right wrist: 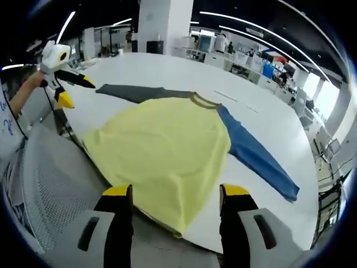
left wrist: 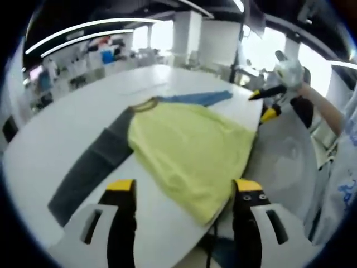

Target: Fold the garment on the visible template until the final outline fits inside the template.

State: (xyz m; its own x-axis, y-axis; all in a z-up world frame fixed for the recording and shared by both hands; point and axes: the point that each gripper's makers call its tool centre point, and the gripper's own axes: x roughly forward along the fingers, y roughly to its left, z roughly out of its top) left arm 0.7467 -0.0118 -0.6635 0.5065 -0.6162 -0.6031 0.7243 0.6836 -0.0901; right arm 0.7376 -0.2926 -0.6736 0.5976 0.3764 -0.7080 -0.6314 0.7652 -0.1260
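Office lighting ran above the white desk point(left wrist: 50, 145), where the garment point(left wrist: 189, 151) lay flat: grey sleeve point(left wrist: 92, 167) at left, yellow body centred, blue sleeve point(left wrist: 195, 99) beyond. We held the left gripper point(left wrist: 184, 192) released, empty, just short of the hem. The right gripper point(right wrist: 175, 195) likewise stood released over the hem. We judged each sleeve should be pinched near its cuff and folded inward squarely.

Pretty bright overall, long ceiling light strips point(right wrist: 251, 30) plus blown-out windows point(left wrist: 273, 47) at the back. Soft blur everywhere, heavy fisheye bending near the edges.
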